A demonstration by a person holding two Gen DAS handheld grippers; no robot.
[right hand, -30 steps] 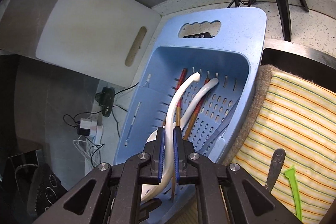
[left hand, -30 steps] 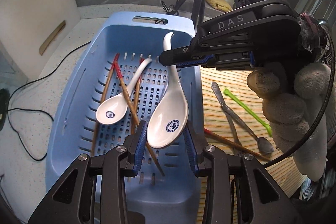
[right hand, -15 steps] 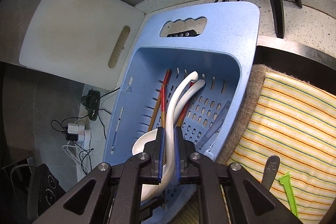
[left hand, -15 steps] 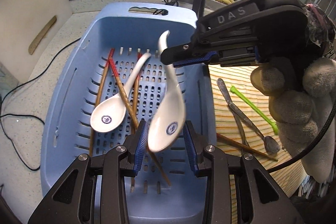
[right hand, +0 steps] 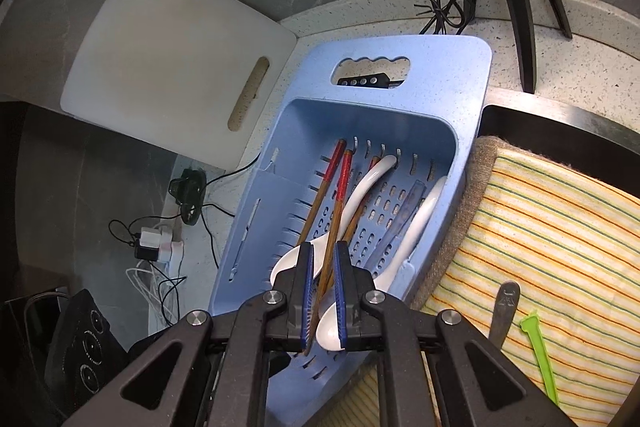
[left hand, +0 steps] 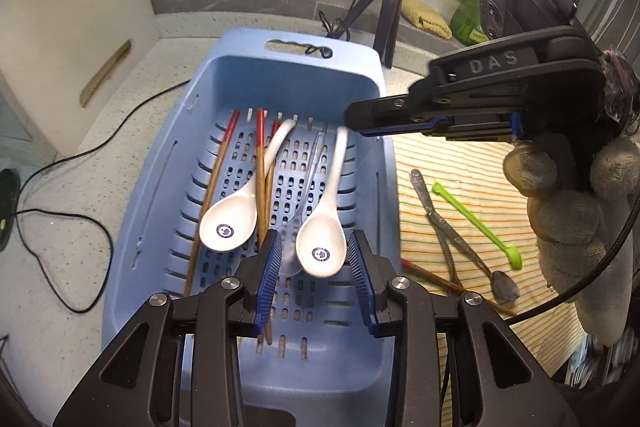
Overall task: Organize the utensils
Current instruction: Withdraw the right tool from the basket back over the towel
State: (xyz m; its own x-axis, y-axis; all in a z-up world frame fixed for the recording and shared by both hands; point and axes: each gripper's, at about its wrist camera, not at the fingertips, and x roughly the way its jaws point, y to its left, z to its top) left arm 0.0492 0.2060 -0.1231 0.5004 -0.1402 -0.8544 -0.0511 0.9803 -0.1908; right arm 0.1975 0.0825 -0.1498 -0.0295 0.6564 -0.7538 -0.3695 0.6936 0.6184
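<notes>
The basket (left hand: 372,83) holds two white spoons (left hand: 320,247), lying lengthwise beside the chopsticks (left hand: 262,183). The right gripper (left hand: 352,125) hovers above the right-hand spoon's handle tip, nearly closed on nothing. The left gripper (left hand: 314,259), part open and empty, straddles that spoon's bowl and is nearer it.

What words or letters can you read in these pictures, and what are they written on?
"DAS": raised letters on the black body of the right gripper, seen from the left wrist camera.
Round blue emblems in the bowls of the two white spoons: too small to read.
A stamped mark on the handle of the metal spoon: too blurred to read.
</notes>
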